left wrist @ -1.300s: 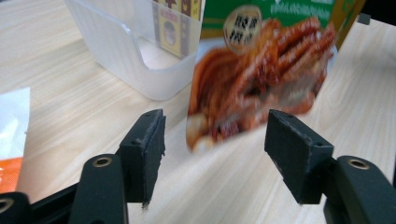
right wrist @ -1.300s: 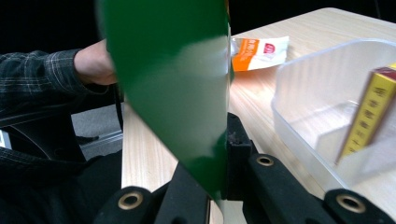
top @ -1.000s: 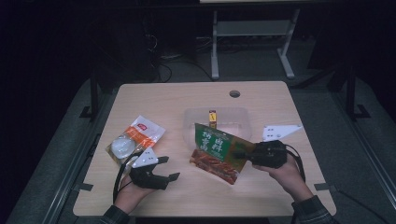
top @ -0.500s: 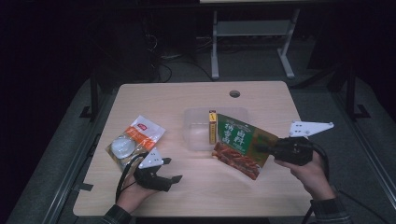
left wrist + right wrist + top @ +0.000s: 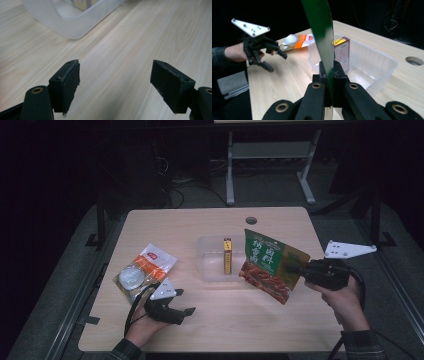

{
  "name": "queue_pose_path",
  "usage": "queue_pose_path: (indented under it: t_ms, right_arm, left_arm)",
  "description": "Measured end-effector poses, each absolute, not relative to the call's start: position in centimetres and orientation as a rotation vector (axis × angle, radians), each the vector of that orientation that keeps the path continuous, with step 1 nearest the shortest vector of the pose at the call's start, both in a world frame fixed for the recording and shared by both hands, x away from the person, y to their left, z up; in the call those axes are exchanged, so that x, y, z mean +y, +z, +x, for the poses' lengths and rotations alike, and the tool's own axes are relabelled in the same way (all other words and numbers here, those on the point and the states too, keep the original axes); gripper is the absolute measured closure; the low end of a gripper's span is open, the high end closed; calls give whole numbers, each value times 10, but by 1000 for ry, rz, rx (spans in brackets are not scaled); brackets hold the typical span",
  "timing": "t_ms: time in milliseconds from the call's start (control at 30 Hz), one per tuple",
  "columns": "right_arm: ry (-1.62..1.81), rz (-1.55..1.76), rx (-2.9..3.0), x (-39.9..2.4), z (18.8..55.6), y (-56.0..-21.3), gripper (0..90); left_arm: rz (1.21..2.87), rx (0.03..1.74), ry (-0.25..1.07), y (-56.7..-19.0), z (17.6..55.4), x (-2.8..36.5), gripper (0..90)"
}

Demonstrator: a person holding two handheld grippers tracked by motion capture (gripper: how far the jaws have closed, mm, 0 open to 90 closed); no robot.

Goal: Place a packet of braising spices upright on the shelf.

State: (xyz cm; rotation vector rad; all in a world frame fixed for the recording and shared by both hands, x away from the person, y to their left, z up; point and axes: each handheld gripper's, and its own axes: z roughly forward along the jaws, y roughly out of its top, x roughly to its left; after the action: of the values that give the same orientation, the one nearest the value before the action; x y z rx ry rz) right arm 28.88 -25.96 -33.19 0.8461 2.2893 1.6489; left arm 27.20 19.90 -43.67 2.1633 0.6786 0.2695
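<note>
My right gripper (image 5: pixel 294 268) is shut on the edge of a green snack bag (image 5: pixel 270 263), which hangs tilted above the table beside a clear plastic bin (image 5: pixel 212 265). In the right gripper view the green snack bag (image 5: pixel 319 30) stands edge-on, pinched between the jaws of the right gripper (image 5: pixel 329 72). A yellow box (image 5: pixel 227 255) stands inside the bin. My left gripper (image 5: pixel 182 304) rests open near the table's front left, nothing between its fingers (image 5: pixel 66 82). The bin's corner (image 5: pixel 72 22) lies ahead of it.
An orange-and-white snack pouch (image 5: pixel 142 270) lies at the left, close behind the left gripper. A round cable hole (image 5: pixel 251 220) sits near the table's far edge. Dark floor and a metal stand surround the table (image 5: pixel 240 315).
My right gripper has carried the green bag to the right and upward, away from the table's middle. The left gripper has stayed where it was.
</note>
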Motion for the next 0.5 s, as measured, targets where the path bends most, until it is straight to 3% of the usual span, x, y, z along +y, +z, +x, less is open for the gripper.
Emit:
queue_pose_path:
  t_ms: [500]
  right_arm:
    - [1623, 880, 2206, -257, 318, -320, 900]
  left_arm:
    - [2195, 666, 261, -441, 273, 195, 230]
